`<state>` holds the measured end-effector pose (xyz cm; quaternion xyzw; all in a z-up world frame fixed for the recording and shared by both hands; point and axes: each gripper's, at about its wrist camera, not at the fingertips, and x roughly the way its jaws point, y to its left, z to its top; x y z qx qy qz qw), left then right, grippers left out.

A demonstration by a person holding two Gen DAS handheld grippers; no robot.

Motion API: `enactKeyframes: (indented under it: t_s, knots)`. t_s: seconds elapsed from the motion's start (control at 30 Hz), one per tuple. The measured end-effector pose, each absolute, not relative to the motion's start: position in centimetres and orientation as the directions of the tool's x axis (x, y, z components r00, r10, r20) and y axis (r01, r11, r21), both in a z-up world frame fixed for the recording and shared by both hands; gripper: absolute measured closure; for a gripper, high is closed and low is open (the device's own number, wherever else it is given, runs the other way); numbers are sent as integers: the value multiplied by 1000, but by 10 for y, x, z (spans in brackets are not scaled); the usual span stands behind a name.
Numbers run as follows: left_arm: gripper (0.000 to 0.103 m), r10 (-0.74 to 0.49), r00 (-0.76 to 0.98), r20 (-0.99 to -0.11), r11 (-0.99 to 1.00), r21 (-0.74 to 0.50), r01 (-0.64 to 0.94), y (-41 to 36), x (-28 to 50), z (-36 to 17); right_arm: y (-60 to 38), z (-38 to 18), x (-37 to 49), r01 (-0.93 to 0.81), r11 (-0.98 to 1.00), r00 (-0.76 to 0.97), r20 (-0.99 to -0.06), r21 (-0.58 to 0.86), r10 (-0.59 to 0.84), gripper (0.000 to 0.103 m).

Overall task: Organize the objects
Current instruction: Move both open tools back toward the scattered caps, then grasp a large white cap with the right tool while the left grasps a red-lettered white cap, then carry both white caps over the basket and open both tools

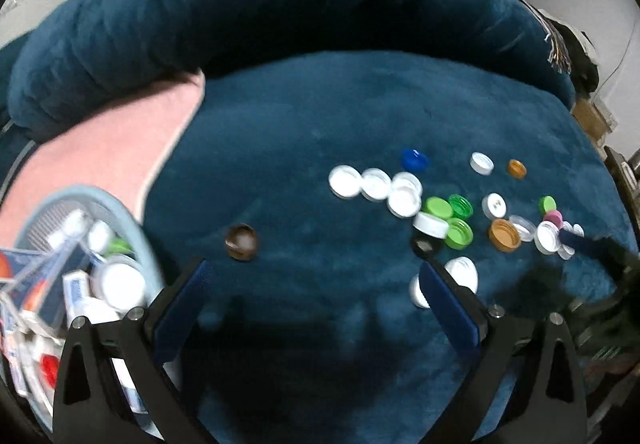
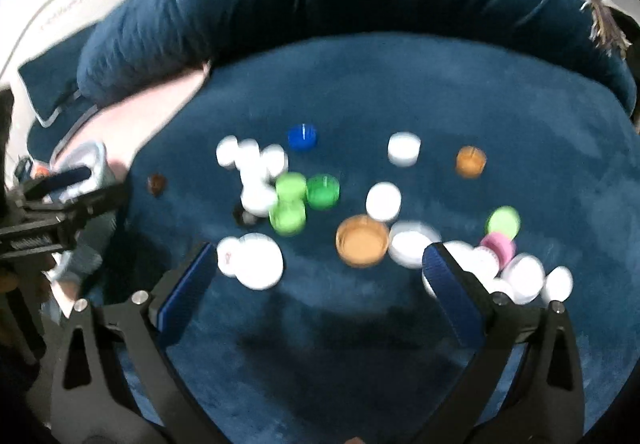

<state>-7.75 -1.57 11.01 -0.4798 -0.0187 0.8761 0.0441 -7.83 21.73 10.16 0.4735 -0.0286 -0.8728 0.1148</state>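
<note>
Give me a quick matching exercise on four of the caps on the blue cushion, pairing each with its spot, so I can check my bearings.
Things:
1. blue cap
2. brown cap
3. large orange cap
4. pink cap

Places:
A. alone, nearest the basket
B. farther back than the row of white caps
C. beside a clear cap
D. just below a green cap at the far right

Pairs: 1-B, 2-A, 3-C, 4-D

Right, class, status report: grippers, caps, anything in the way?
Left gripper open, empty. Right gripper open, empty. Caps loose on blue blanket; basket at left holds some. Nothing blocking.
</note>
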Motion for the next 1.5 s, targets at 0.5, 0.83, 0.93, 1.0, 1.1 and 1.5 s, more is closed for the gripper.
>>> enactKeyframes:
  t_s: [0.5,0.83,0.93,1.0,1.1,1.5]
  knots:
    - [1,87,-492,-866,-995,-95,-8,-30,-80,90,174,57,-101,274,-947,-432,-858,169,-278,63]
    - [1,172,-456,-873,-984,-126,-129,14,-78,66,208,63,-78,163,-983,-453,-878,87,-153,62]
    - [1,186,-467,-865,-976,-107,-191,36,-77,59,224,63,-70,113,-991,-456,-882,74,-118,62]
    - [2,203,-473,-858,-967,-98,-237,50,-77,57,230,62,-68,98,-992,-455,-882,81,-118,62]
    - [11,226,-457,-860,-955,-103,-280,63,-79,49,231,60,-66,101,-991,-459,-880,83,-120,61]
    - [70,263,-435,-861,-947,-145,-286,58,-79,42,221,54,-54,122,-989,-451,-884,80,-127,48]
